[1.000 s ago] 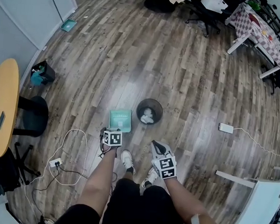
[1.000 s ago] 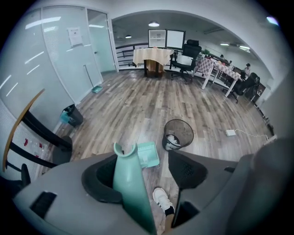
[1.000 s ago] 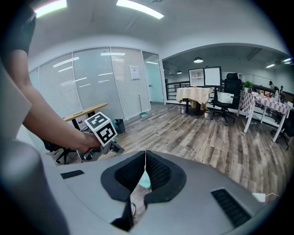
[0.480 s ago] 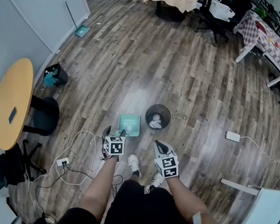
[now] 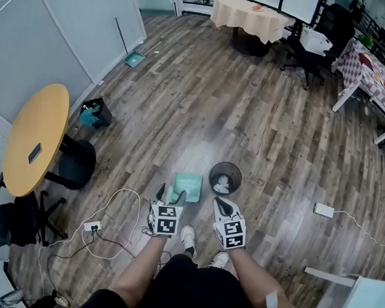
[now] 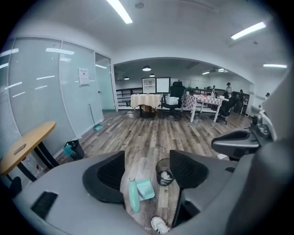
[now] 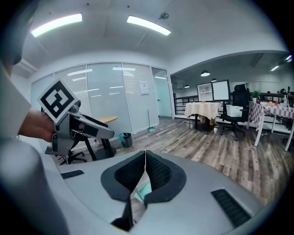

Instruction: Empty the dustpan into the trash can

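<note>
A teal dustpan (image 5: pixel 186 185) lies flat on the wood floor just left of a round black trash can (image 5: pixel 225 179) that holds white crumpled paper. My left gripper (image 5: pixel 171 194) hangs above the dustpan's handle end. Its jaws have just been opening and stand wide with nothing between them. In the left gripper view the dustpan (image 6: pixel 145 189), its handle (image 6: pixel 133 198) and the trash can (image 6: pixel 164 171) show on the floor far below the left gripper (image 6: pixel 147 167). My right gripper (image 5: pixel 223 205) is shut and empty near the can, and the right gripper (image 7: pixel 145 155) shows its pads touching.
A round yellow table (image 5: pixel 36 139) and black chairs stand at the left. A white cable with a power strip (image 5: pixel 92 226) loops on the floor by my feet (image 5: pixel 188 236). A white charger (image 5: pixel 323 210) lies at the right, and a small black bin (image 5: pixel 96 114) by the glass wall.
The left gripper has lifted up off the dustpan's handle, leaving the pan on the floor by the can. The right gripper has risen a little. The head view has pulled back and up.
</note>
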